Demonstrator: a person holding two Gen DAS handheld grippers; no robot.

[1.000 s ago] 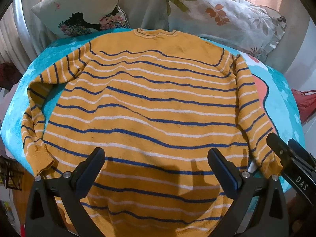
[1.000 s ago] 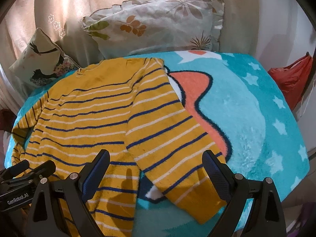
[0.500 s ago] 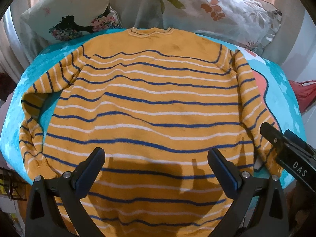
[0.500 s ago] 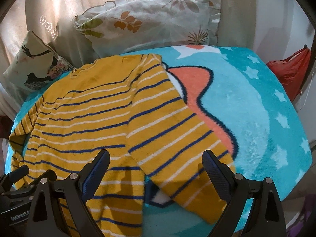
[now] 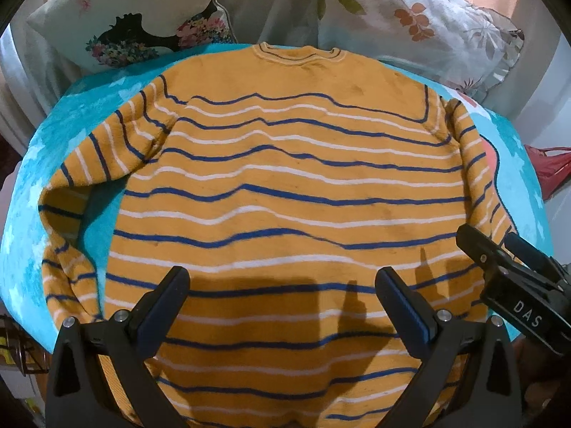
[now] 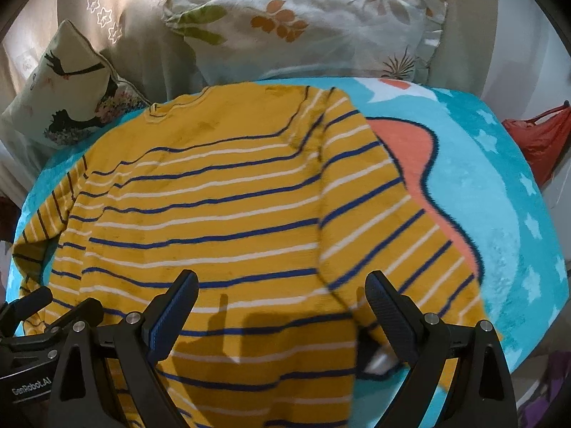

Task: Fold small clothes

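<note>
A mustard-yellow sweater (image 5: 285, 185) with blue and white stripes lies flat on a turquoise blanket (image 5: 46, 164), collar (image 5: 298, 53) at the far side. Its left sleeve (image 5: 67, 214) bends down beside the body; its right sleeve (image 6: 399, 235) runs toward the near right edge. My left gripper (image 5: 283, 296) hovers open over the lower body of the sweater (image 6: 214, 214), holding nothing. My right gripper (image 6: 282, 299) is open above the seam between the body and the right sleeve. In the left wrist view the right gripper (image 5: 499, 249) shows at the right edge, fingers spread.
Two patterned pillows (image 5: 150, 18) (image 6: 303, 25) lean against a curtain at the far side. A red bag (image 6: 535, 139) hangs off the right of the blanket (image 6: 499, 214). The blanket's orange and star pattern lies bare to the right of the sweater.
Both grippers have moved forward over the sweater. The right gripper also shifted left, from over the sleeve cuff to over the body and sleeve seam. The sweater has not moved.
</note>
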